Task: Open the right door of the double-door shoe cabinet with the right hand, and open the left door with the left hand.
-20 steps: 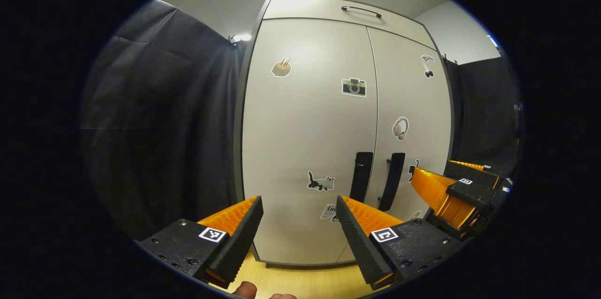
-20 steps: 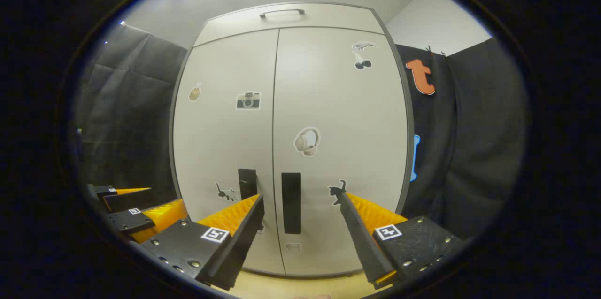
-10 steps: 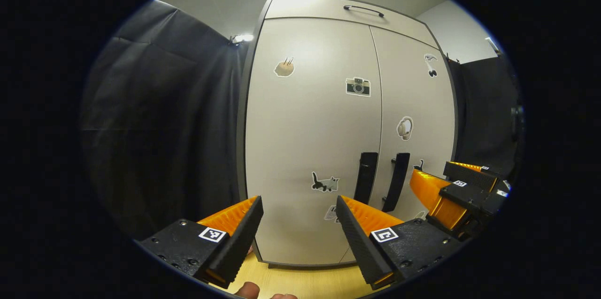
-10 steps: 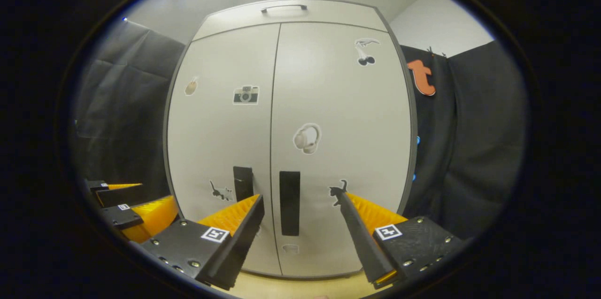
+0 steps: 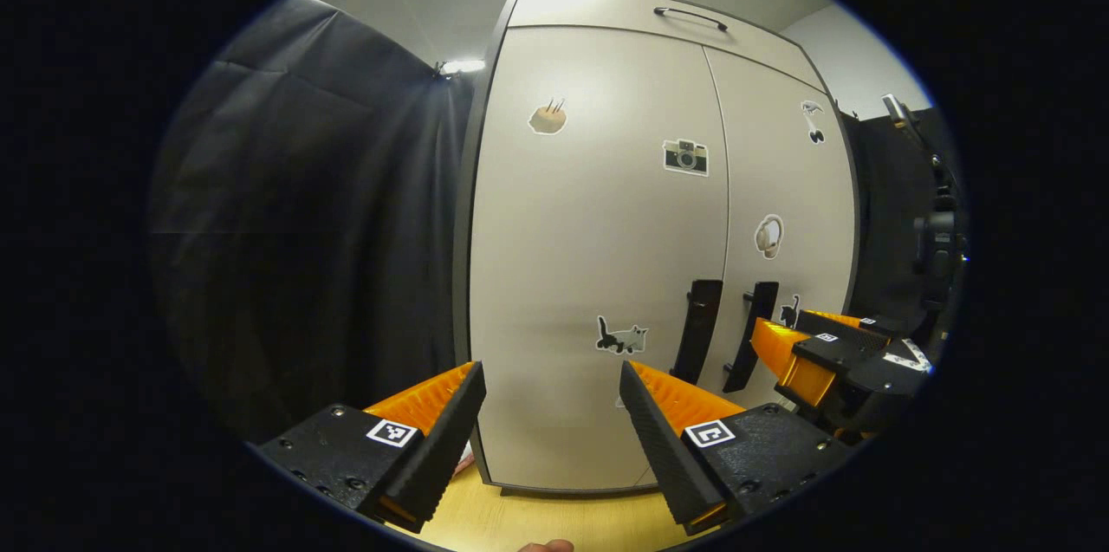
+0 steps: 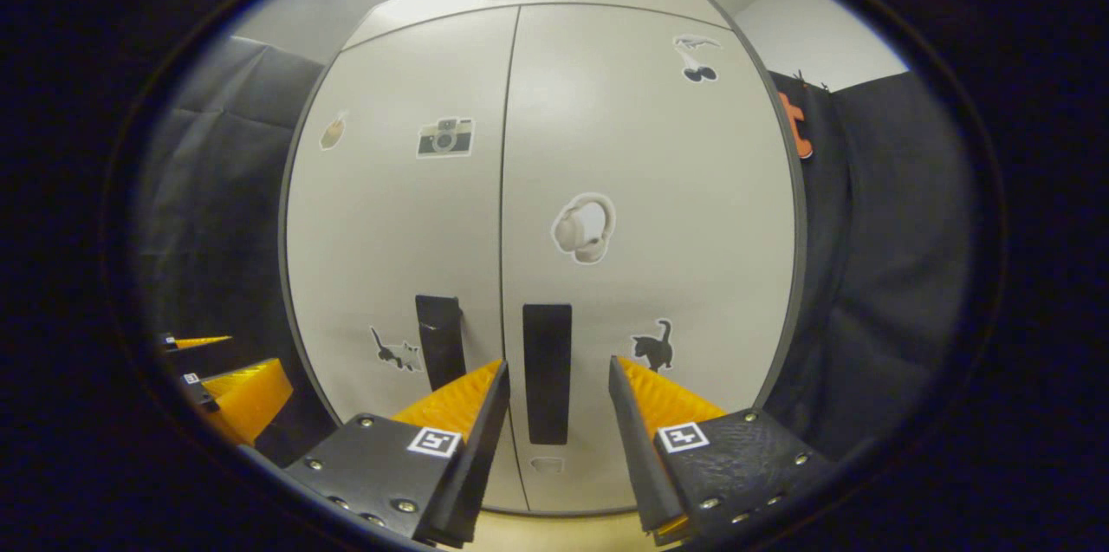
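Right gripper view showed the shoe cabinet (image 6: 606, 145) with both doors closed, so neither opening was done; the right door handle (image 6: 547, 372) stood just right of the centre seam, the left door handle (image 6: 439, 341) just left of it; the right gripper (image 6: 557, 379) hung open, fingers either side of the right handle, touching nothing; the left gripper (image 5: 552, 379) was also open and empty, left of the seam.
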`<state>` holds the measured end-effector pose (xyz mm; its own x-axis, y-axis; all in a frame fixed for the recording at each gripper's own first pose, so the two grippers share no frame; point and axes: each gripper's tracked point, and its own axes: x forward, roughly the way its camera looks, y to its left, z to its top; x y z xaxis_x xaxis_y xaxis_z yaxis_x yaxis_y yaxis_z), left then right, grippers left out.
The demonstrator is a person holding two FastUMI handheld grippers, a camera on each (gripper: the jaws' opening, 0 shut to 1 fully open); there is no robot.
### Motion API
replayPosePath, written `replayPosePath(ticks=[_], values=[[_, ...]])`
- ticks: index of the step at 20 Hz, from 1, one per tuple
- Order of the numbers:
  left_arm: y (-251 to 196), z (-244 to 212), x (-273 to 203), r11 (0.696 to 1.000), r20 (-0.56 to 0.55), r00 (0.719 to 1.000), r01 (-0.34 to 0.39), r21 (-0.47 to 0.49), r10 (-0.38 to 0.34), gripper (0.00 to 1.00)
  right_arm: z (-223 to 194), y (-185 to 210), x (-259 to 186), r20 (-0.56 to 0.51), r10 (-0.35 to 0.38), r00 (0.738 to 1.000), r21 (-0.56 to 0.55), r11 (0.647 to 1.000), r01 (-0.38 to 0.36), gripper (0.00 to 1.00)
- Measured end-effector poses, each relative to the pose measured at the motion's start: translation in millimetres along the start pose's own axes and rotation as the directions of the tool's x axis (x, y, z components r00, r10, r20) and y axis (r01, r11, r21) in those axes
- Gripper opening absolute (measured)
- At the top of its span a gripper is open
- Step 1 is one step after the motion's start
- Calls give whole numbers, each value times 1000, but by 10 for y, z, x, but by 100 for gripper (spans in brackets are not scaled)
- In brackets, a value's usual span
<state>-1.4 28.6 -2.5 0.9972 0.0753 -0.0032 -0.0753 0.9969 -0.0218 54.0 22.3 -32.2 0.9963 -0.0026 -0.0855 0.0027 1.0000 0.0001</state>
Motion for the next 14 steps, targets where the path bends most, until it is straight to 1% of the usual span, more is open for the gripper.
replayPosePath(ticks=[4, 5, 7, 8, 10, 11, 12, 13, 14], values=[[37, 14, 48, 1000, 10, 1000, 0, -2, 0, 96, -31, 48, 139, 4, -1, 1000, -3, 1000, 1, 68], [51, 10, 68, 1000, 9, 1000, -1, 0, 1, 96, -27, 40, 140, 12, -13, 1000, 7, 1000, 13, 68], [67, -1, 97, 1000, 3, 1000, -3, 5, 3, 96, 13, 72, 217, 24, -13, 1000, 22, 1000, 12, 38], [73, -8, 118, 1000, 1, 1000, -4, 5, 4, 96, 11, 60, 246, 25, -21, 999, 12, 1000, 20, 36], [93, -19, 139, 1000, -2, 1000, -6, 5, 6, 96, -15, 69, 289, 24, -28, 999, -16, 999, 28, 37], [93, -20, 152, 1000, -4, 1000, -6, 4, 6, 96, 34, 69, 155, 27, -33, 999, -15, 999, 33, 37], [99, -30, 153, 1000, -6, 1000, -5, 3, 6, 96, -13, 68, 318, 32, -44, 999, -11, 999, 44, 30], [104, -40, 158, 1000, -9, 1000, -5, 3, 5, 96, -15, 73, 302, 32, -52, 998, -15, 999, 53, 30], [107, -51, 166, 1000, -13, 1000, -5, 2, 5, 96, -7, 69, 304, 35, -58, 998, -19, 998, 59, 34]])
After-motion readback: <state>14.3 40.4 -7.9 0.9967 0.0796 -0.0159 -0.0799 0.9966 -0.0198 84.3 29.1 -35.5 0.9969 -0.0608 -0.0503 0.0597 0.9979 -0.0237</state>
